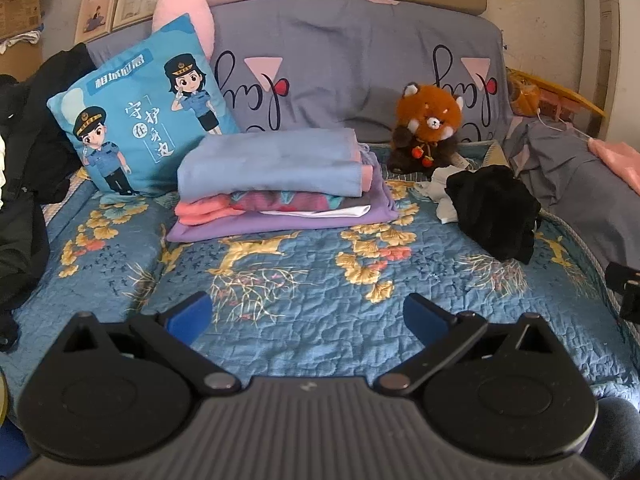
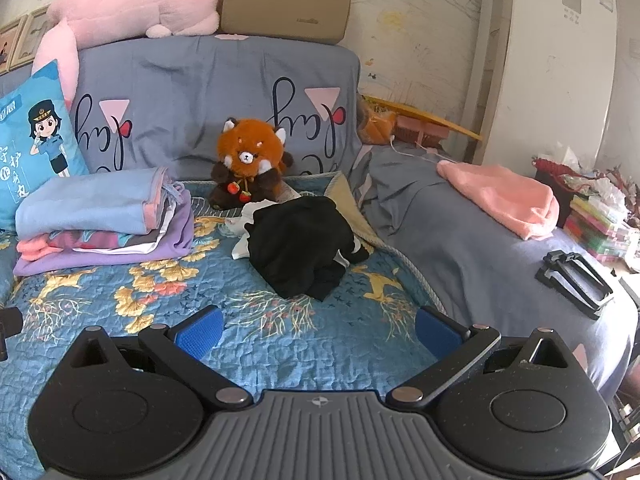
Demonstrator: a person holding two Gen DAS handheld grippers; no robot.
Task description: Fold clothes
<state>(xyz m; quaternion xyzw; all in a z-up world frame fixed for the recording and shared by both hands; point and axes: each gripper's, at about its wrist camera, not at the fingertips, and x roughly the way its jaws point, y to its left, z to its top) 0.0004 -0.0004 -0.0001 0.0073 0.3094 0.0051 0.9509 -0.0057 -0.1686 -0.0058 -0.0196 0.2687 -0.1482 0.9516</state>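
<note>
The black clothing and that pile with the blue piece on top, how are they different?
The black clothing lies crumpled in a loose heap, while the stacked pile is folded flat in neat layers. The black clothing is one dark colour; the stacked pile shows light blue, pink, white and purple. The black clothing sits in front of the plush toy, the stacked pile beside the blue cushion. Both rest on the patterned quilt, and neither is touched by any tongs.

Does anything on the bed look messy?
Yes. The crumpled black garment lies in a heap on the blue floral quilt, with a rumpled white cloth poking out beside it. The folded clothes stack next to it is tidy, so the heap stands out.
</note>
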